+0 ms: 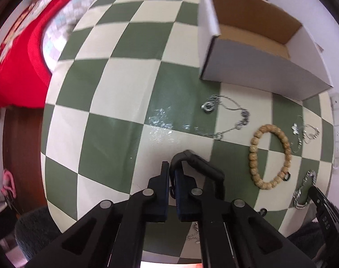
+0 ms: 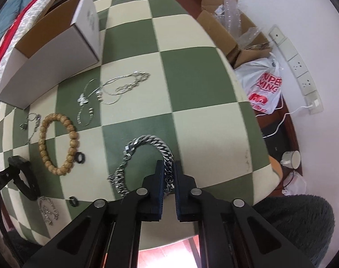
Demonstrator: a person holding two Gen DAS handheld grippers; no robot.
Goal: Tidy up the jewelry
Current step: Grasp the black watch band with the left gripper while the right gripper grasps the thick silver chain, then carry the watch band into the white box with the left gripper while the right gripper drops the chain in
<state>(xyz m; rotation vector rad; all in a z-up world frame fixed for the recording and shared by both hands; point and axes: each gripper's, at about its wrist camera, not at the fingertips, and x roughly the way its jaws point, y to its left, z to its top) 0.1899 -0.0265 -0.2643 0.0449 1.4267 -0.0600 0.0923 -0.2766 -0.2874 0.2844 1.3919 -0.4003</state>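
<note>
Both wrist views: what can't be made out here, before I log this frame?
- Box interior: left wrist view shows only its back wall; the near wall hides the floor.
- Chunky chain bracelet: in the right wrist view the right gripper fingers cover the clamped part.
- Thin chain: left gripper hides most of it.
- Fine necklaces: tangled, too small to count.

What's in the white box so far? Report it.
Nothing visible inside the white box: only bare brown floor shows, though its near corner is hidden. All jewelry lies on the table.

Home bedroom: bedding [image 1: 24, 67], wall sockets [image 2: 301, 76]
</note>
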